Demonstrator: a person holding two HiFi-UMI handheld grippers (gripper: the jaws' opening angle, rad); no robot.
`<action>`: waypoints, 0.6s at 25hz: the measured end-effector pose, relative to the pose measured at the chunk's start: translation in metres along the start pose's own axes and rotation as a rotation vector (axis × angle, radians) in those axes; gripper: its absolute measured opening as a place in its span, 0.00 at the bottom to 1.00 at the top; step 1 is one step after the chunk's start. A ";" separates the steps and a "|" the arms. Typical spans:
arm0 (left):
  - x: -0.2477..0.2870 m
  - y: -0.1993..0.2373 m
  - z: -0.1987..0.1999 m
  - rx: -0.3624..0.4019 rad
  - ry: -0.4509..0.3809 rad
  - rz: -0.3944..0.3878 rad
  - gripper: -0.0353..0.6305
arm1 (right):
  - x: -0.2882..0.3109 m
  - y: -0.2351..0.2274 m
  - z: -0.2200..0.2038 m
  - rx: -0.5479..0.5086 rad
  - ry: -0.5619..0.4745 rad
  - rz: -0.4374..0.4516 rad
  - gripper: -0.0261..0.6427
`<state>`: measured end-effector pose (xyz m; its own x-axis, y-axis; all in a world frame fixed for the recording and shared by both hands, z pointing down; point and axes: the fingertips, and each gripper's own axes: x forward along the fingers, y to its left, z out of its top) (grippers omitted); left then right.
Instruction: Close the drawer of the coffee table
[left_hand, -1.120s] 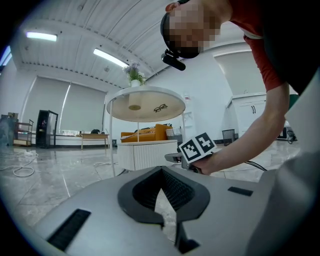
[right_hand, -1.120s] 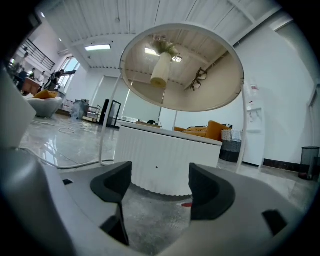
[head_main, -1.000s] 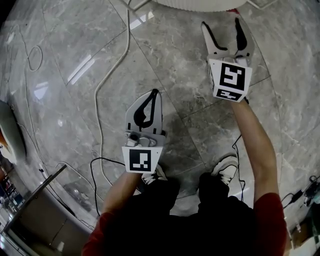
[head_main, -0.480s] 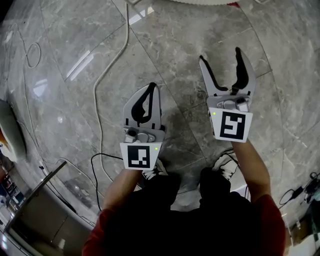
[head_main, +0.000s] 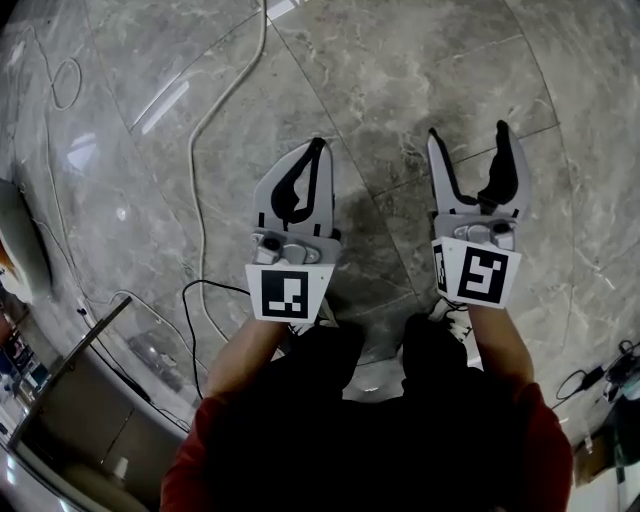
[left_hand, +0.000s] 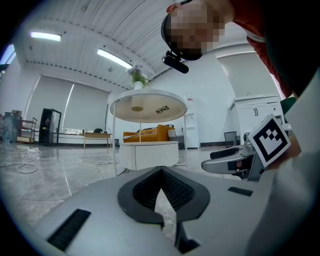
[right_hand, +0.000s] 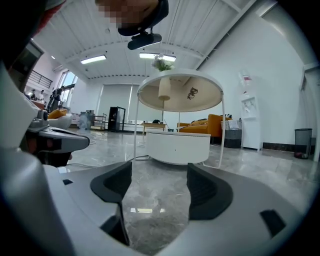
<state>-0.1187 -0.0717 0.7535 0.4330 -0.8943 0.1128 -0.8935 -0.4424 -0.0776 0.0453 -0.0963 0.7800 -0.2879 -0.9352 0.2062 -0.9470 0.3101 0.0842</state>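
Observation:
The round white coffee table (right_hand: 180, 92) stands on thin legs a short way ahead, with its white drum-shaped drawer unit (right_hand: 177, 147) beneath the top; the unit's front looks flush. It also shows in the left gripper view, as the table (left_hand: 148, 107) over its ribbed drum (left_hand: 149, 154). The head view holds no part of it. My left gripper (head_main: 318, 146) is shut and empty over the marble floor. My right gripper (head_main: 468, 134) is open and empty beside it, level with the left. Both point at the table from a distance.
A white cable (head_main: 200, 150) and a black cable (head_main: 195, 300) run over the floor left of my left gripper. A glass-and-metal piece of furniture (head_main: 90, 400) sits at lower left. An orange sofa (right_hand: 210, 125) and a bin (right_hand: 302, 136) stand behind the table.
Both grippers have drawn back toward the person's body, the right one farthest. The table's rim has left the top of the head view. Jaw states are unchanged.

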 end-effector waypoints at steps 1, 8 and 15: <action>0.000 0.000 0.000 0.000 0.000 0.001 0.07 | 0.000 0.001 -0.001 0.001 0.002 0.002 0.55; 0.000 0.005 0.001 -0.007 -0.005 0.015 0.07 | 0.004 0.010 0.000 0.013 0.004 0.045 0.54; -0.001 0.006 0.001 -0.007 -0.006 0.016 0.07 | 0.002 0.017 0.005 0.002 -0.002 0.077 0.22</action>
<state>-0.1246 -0.0737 0.7519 0.4196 -0.9016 0.1053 -0.9010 -0.4278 -0.0722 0.0277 -0.0941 0.7771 -0.3598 -0.9091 0.2101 -0.9225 0.3804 0.0661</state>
